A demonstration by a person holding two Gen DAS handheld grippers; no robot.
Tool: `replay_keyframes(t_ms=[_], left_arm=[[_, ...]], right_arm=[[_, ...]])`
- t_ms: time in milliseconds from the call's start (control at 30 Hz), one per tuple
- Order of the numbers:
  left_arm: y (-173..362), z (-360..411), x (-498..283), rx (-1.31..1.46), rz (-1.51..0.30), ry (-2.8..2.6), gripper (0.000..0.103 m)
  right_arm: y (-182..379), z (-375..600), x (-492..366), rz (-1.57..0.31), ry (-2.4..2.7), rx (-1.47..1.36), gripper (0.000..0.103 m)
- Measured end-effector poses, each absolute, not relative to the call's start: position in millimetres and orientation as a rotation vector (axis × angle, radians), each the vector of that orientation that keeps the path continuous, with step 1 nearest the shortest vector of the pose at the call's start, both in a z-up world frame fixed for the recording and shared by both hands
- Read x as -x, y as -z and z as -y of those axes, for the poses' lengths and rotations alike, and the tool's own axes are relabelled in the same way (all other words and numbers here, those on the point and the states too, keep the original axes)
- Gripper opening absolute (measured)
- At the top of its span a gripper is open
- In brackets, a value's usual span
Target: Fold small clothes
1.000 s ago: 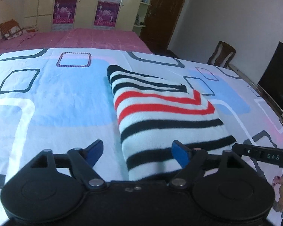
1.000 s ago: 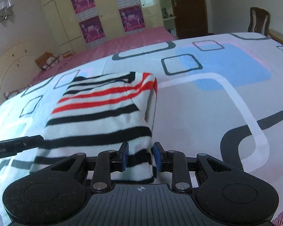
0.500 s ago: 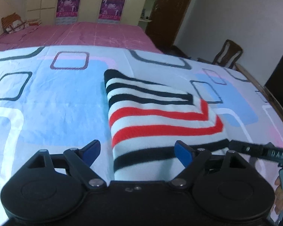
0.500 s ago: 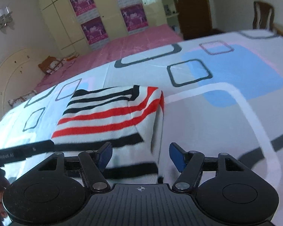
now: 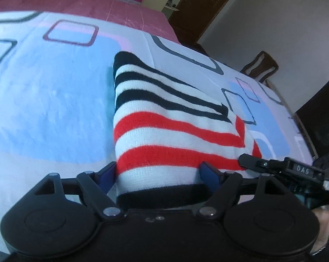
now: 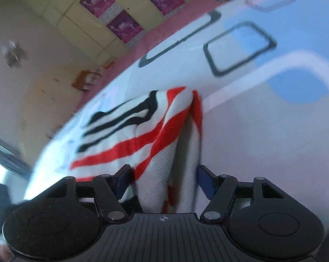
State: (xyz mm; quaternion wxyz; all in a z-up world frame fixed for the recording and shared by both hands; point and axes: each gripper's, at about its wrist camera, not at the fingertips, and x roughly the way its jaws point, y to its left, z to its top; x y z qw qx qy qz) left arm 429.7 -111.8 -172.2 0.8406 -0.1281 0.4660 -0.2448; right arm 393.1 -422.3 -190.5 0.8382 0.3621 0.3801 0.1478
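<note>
Striped sweater (image 5: pixel 175 126), folded, lies on the bedsheet (image 5: pixel 50 113) toward its near edge (white knit, black and red bands); left gripper (image 5: pixel 157 174) straddles the near left corner of the fold, jaws just narrowed, blue pads (image 5: pixel 208 174) not visibly pressing the cloth; right gripper (image 6: pixel 162 179) stands released around the sweater's right-hand edge, gap visible beside both pads. Right gripper's finger, seen from the left wrist, bears partly legible lettering "DAS"; wardrobe posters' writing unreadable.
</note>
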Motion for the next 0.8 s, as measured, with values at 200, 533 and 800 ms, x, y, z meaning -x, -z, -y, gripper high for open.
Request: replay_keyframes(t_ms=[200, 533, 800], left_arm=[[171.1, 107.4, -425.0, 0.308, -0.959, 0.542, 0.065], [152.3, 111.3, -417.7, 0.267, -0.916, 0.530, 0.042], [122.7, 84.3, -403.7, 0.235, -0.875, 0.514, 0.041]], right_arm=[[197.5, 434.5, -391.2, -0.815, -0.391, -0.813, 0.052], [172.3, 430.4, -371.2, -0.753, -0.371, -0.815, 0.033], [135.9, 400.1, -347.2, -0.714, -0.409, -0.776, 0.032]])
